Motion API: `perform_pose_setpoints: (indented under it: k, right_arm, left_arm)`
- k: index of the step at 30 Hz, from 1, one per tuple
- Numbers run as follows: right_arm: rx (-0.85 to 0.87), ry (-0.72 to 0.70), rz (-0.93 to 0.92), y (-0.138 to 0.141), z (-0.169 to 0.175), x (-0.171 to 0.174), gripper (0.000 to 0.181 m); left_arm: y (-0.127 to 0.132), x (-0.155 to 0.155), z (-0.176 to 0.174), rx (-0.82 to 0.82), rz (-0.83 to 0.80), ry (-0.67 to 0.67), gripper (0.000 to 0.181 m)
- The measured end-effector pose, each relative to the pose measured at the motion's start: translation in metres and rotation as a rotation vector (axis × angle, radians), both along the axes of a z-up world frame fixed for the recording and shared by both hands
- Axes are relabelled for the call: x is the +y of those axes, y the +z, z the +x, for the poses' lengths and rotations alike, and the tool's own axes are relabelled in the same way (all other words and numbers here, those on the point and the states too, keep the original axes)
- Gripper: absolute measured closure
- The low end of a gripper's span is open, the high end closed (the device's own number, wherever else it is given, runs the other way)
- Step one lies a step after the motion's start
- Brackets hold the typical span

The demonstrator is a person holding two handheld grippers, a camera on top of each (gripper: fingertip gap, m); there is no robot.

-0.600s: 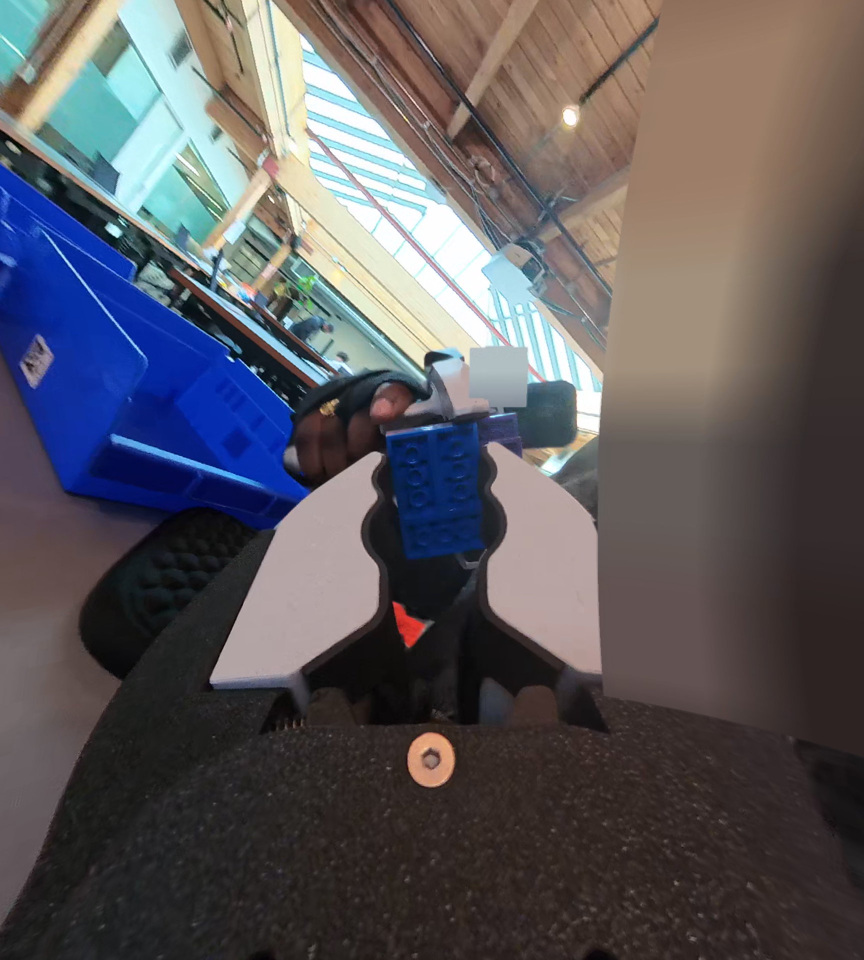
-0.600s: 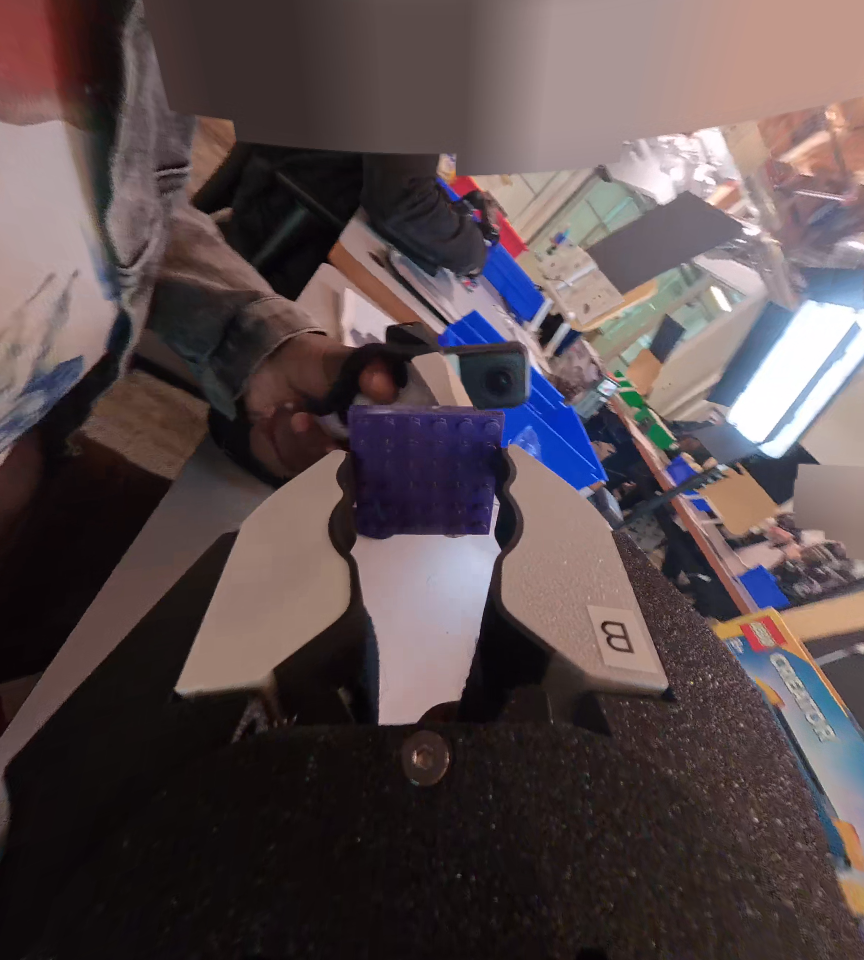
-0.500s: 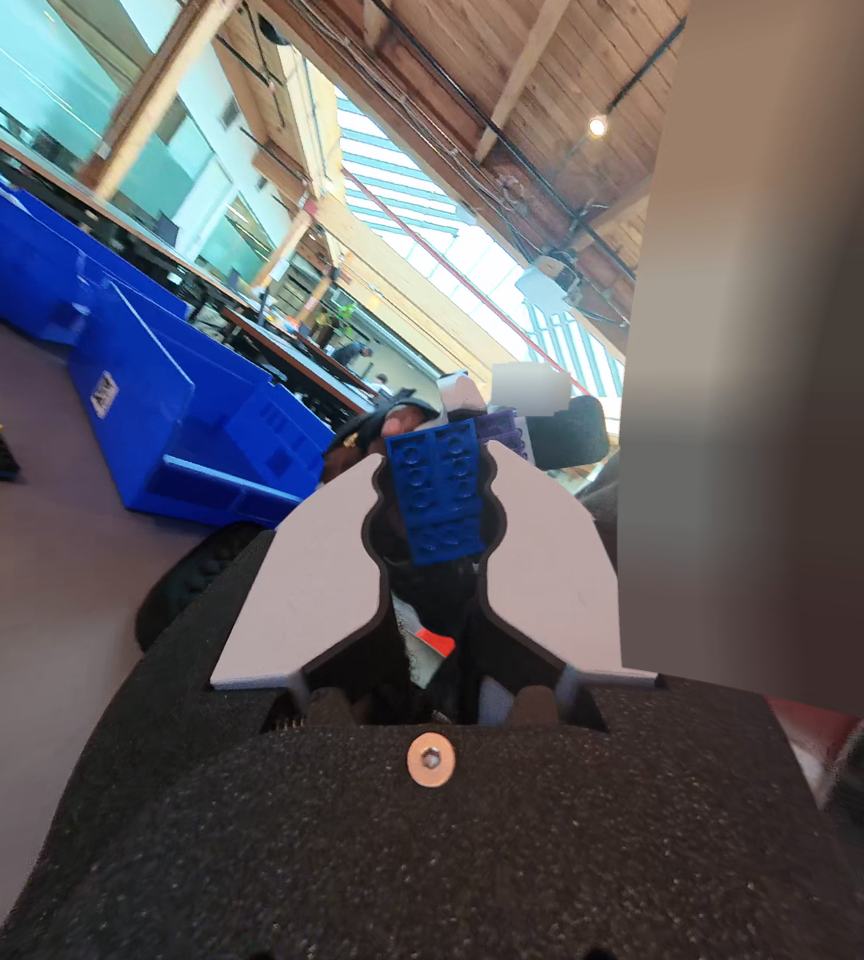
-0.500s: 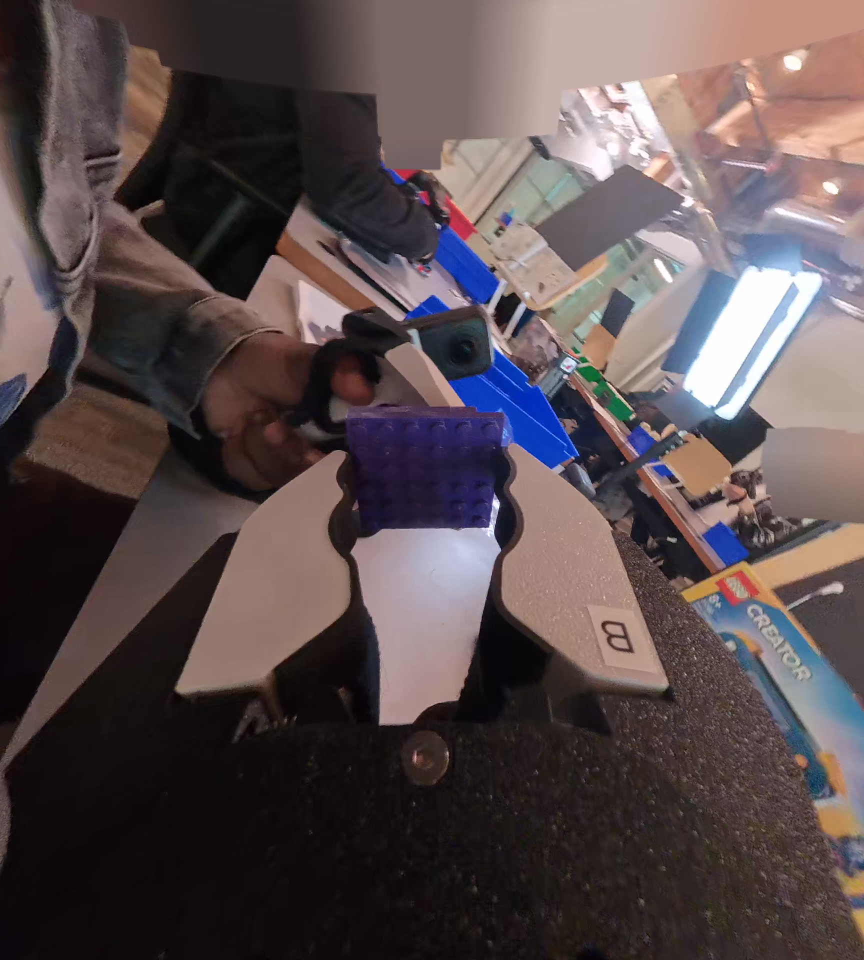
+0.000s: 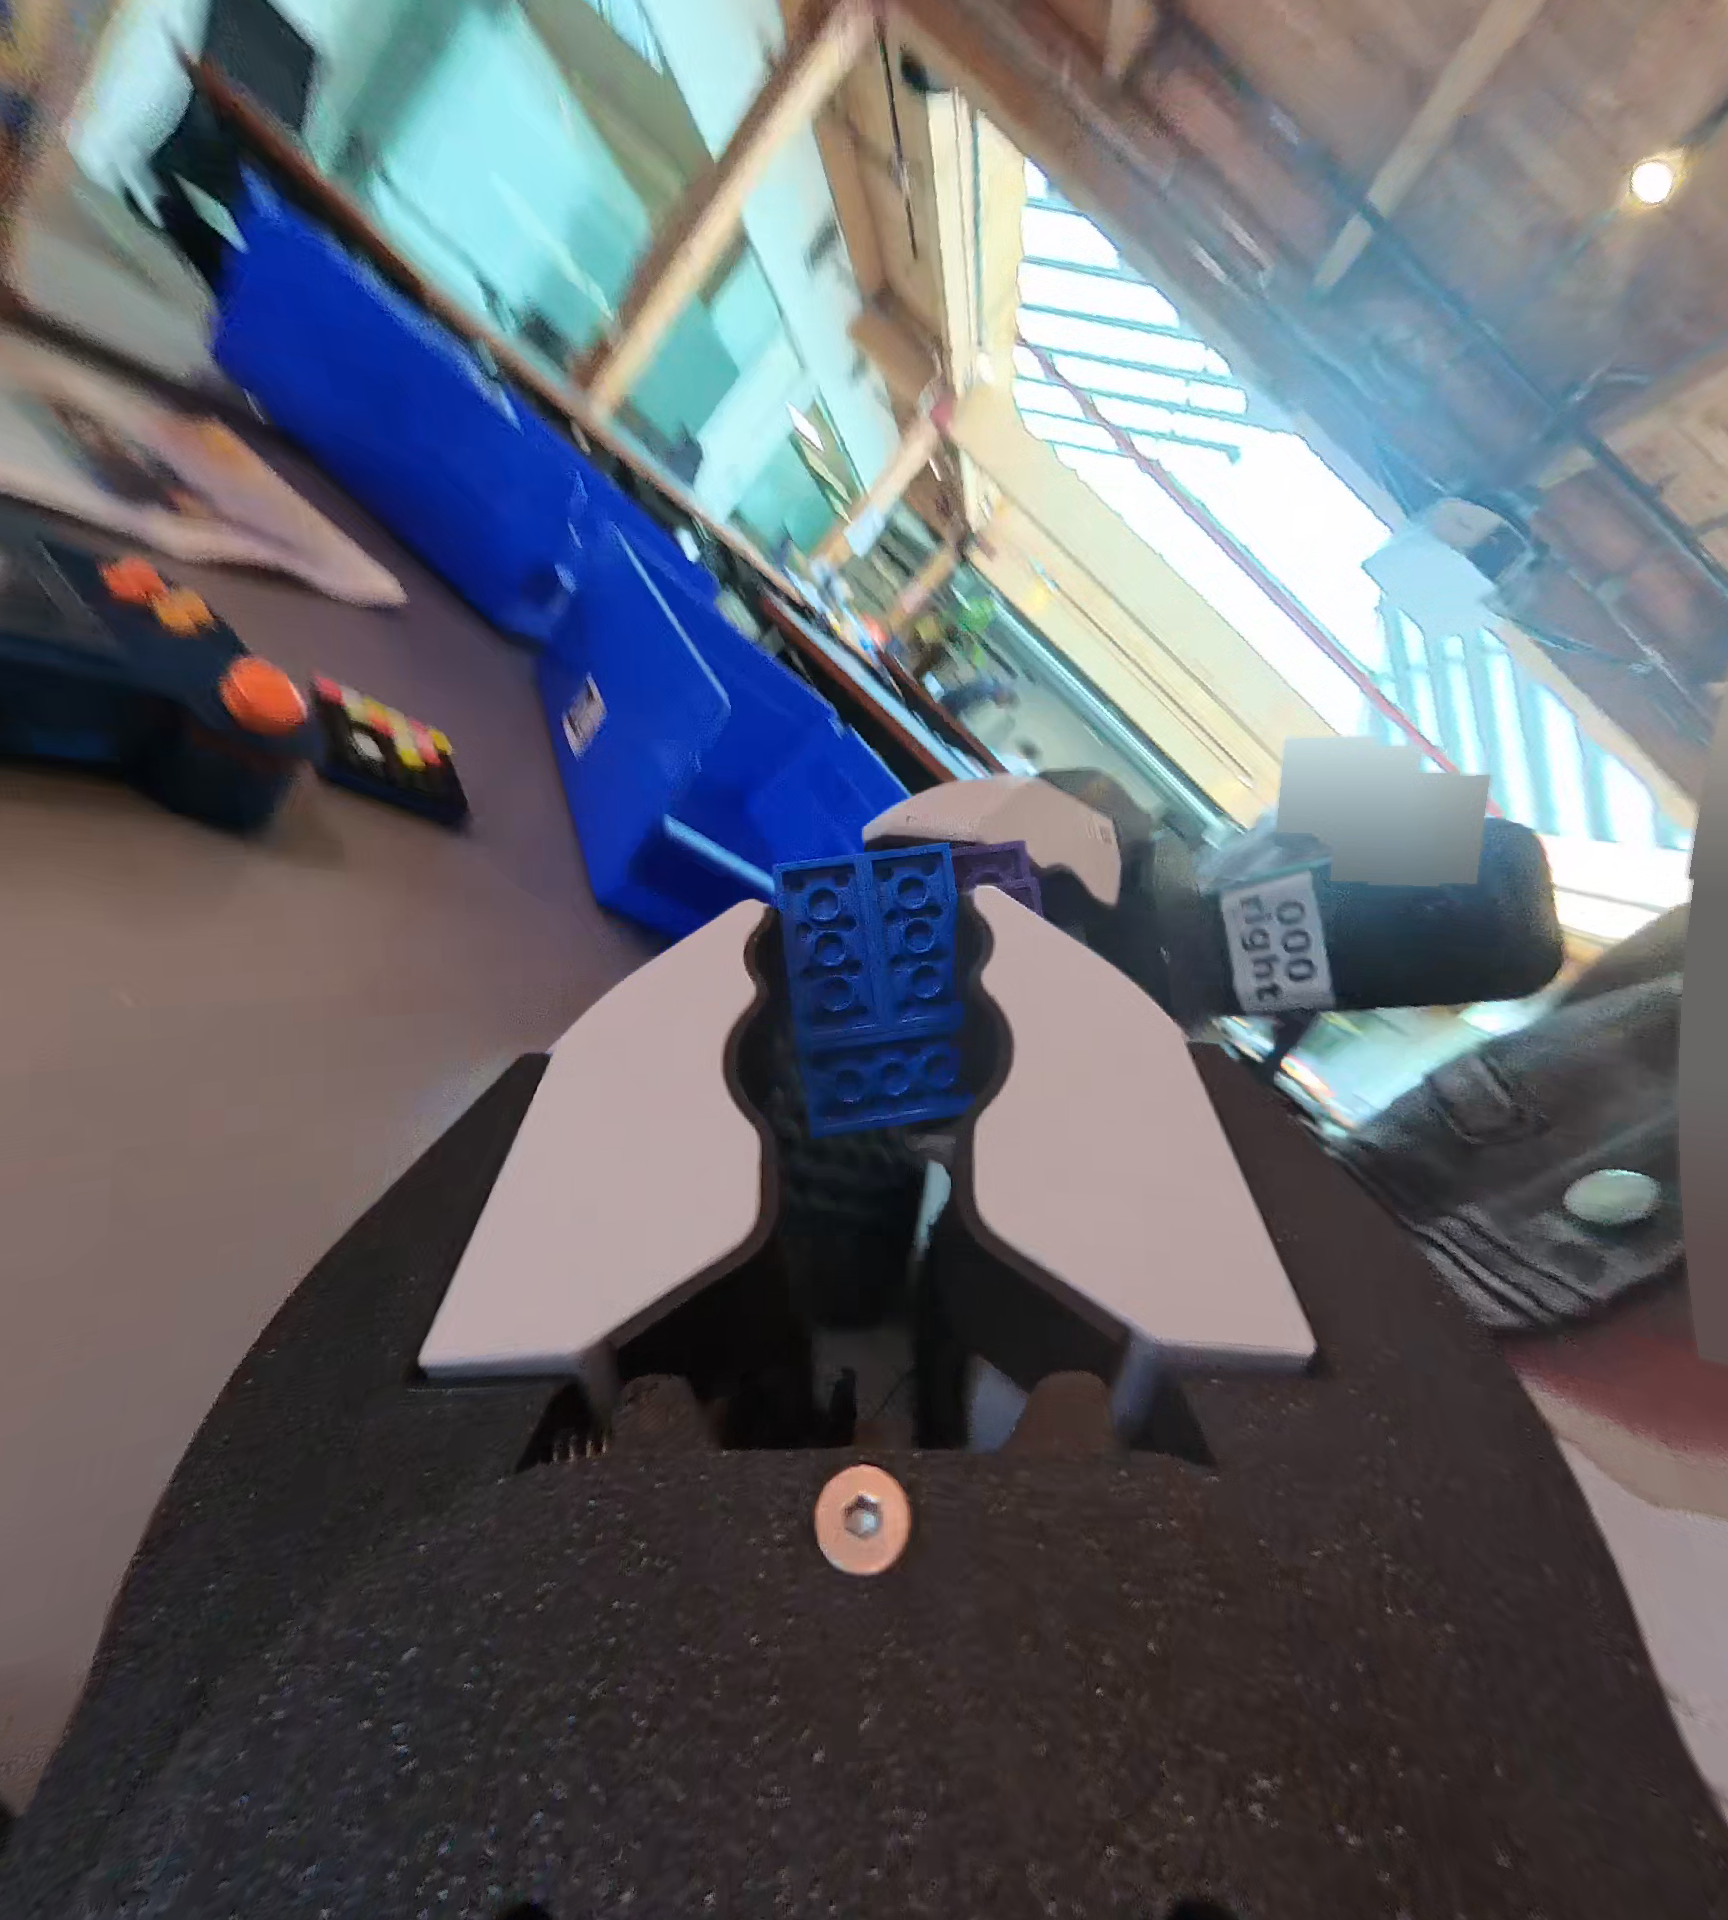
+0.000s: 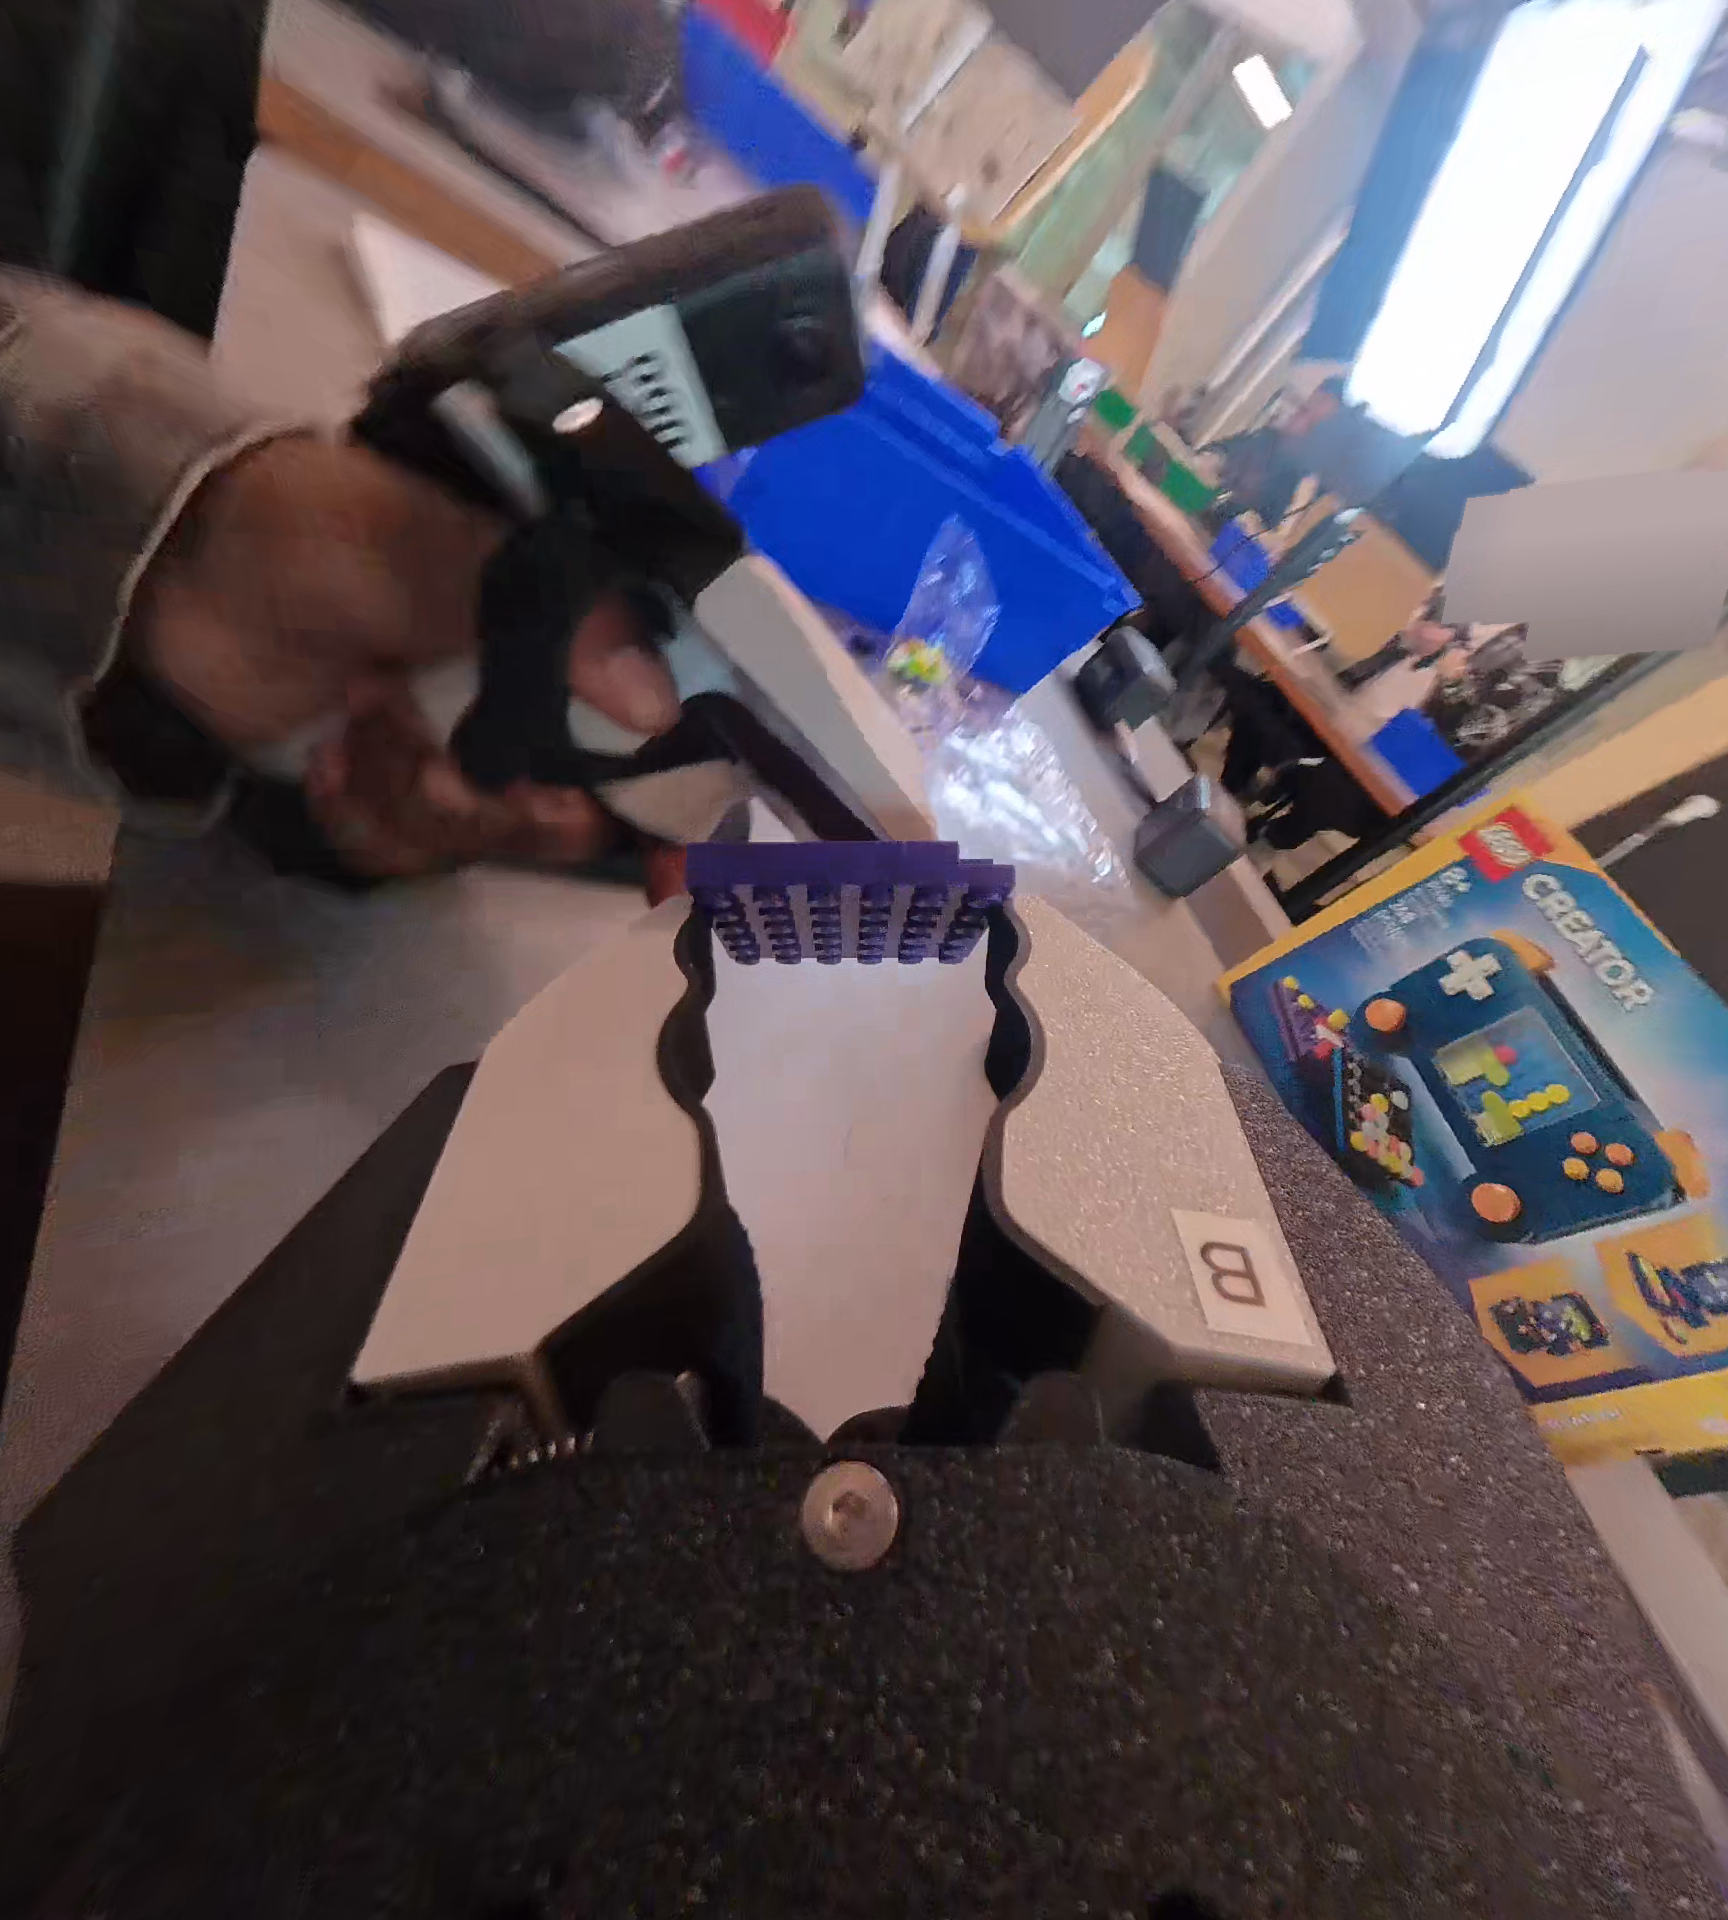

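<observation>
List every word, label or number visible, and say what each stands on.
I won't copy writing; these bear it:
White sticker on the right gripper's finger.
White label on that gripper's black body.
Colourful toy box.
Small sticker on the blue bin, blurred.

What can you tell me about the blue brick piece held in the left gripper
The blue brick piece looks like glossy plastic plates joined together: two side by side, a third across their near end. Their undersides, with round sockets, face the left wrist camera. It is tilted slightly and clamped at its side edges between the left gripper's jaws, above the table. A purple plate sits just behind its far end; contact is unclear.
</observation>
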State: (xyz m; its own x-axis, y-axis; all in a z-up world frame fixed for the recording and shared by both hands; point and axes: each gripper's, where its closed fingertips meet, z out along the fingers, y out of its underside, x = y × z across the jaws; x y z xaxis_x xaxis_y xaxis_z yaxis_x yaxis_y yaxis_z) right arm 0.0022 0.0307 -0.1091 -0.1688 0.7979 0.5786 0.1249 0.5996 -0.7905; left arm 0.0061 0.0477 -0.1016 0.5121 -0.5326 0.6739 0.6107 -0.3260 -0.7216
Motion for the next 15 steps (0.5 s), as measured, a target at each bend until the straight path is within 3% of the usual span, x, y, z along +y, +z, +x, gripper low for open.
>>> perform_pose_setpoints:
  k: [5, 10, 15]
  right_arm:
    - [-0.163, 0.061, 0.201, -0.009, 0.003, 0.005, 0.13]
    - [-0.16, 0.18, 0.21, -0.005, 0.01, -0.004, 0.13]
    - [-0.124, 0.102, 0.127, 0.004, 0.005, 0.001, 0.13]
  left_arm:
    - [-0.004, 0.003, 0.001, 0.095, -0.048, -0.091, 0.15]
    - [-0.002, -0.005, 0.012, -0.021, -0.051, -0.271, 0.15]
    - [0.004, -0.001, 0.008, 0.064, 0.048, -0.122, 0.15]
